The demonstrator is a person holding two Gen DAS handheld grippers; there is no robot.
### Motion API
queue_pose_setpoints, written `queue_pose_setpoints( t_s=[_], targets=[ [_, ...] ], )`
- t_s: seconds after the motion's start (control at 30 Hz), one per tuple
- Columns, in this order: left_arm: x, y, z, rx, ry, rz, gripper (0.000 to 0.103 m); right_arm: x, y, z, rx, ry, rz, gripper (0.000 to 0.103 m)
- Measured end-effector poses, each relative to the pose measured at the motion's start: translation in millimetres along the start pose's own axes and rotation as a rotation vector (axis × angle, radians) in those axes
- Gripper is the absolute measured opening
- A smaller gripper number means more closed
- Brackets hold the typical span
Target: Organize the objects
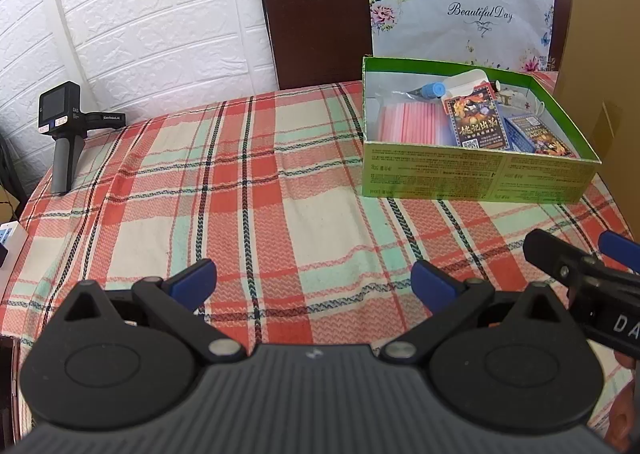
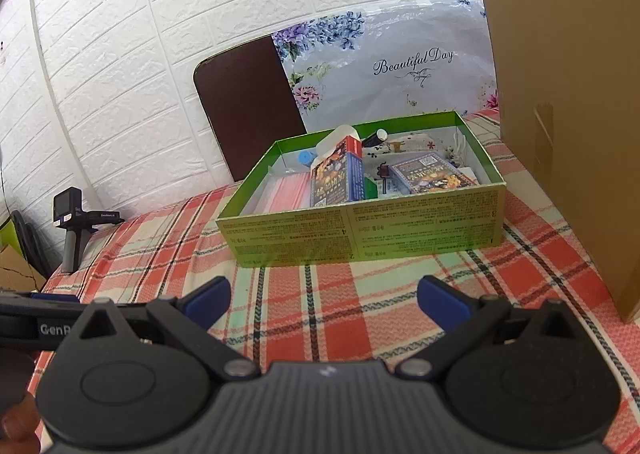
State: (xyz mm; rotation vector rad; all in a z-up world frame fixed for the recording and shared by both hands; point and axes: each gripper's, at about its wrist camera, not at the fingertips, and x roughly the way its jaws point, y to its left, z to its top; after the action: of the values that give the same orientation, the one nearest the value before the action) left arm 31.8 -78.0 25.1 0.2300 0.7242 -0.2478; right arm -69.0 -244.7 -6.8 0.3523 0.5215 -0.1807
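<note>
- Right wrist view shows the green box [image 2: 360, 228] on the plaid cloth [image 2: 360, 294], ahead of the gripper and a little right, with a tall carton [image 2: 560, 126] just beside its right end.
- Inside the box: a pink pack [image 2: 288, 194] at the left, a card box [image 2: 338, 178] propped upright in the middle, a second card box [image 2: 432, 174] lying tilted at the right, a blue cap [image 2: 306, 158] and a white bottle [image 2: 336, 138] toward the back, and a dark pen [image 2: 374, 139]; the smaller bits between them are too small to name.
- Nothing loose shows on the cloth in either view, so the sorting looks finished or near it, as far as I can judge.
- Right gripper [image 2: 322, 296] hovers low over the cloth, jaws spread wide with nothing between them.
- Left gripper [image 1: 314, 280] is likewise wide apart and empty, with the box [image 1: 472, 178] ahead to its right; the right gripper's tip shows at its right edge.
- Next move, if any: look for a stray item beyond these views, or straighten the propped card box, which would need a reach over the near wall.
- Farther out, a handheld camera [image 1: 62, 126] stands at the table's left edge, and a dark board [image 1: 316, 18] and a flowered bag [image 1: 460, 10] lean on the white wall.
</note>
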Motion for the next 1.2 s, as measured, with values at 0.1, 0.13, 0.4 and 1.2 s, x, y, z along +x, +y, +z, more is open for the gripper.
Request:
queue_pose_setpoints(
  t_s=[0.1, 0.13, 0.4, 1.2],
  targets=[
    [1, 1, 0, -0.001, 0.004, 0.004, 0.103, 1, 0, -1, 0.0, 0.004, 0.002, 0.103],
    [1, 0, 0, -0.001, 0.006, 0.004, 0.103, 2, -1, -1, 0.0, 0.005, 0.003, 0.103],
    [3, -3, 0, 0.006, 0.014, 0.005, 0.103, 3, -4, -2, 0.01, 0.008, 0.003, 0.103],
    [12, -1, -2, -0.005, 0.036, -0.011, 0.103, 8, -4, -6, 0.009, 0.02, -0.003, 0.103]
  ],
)
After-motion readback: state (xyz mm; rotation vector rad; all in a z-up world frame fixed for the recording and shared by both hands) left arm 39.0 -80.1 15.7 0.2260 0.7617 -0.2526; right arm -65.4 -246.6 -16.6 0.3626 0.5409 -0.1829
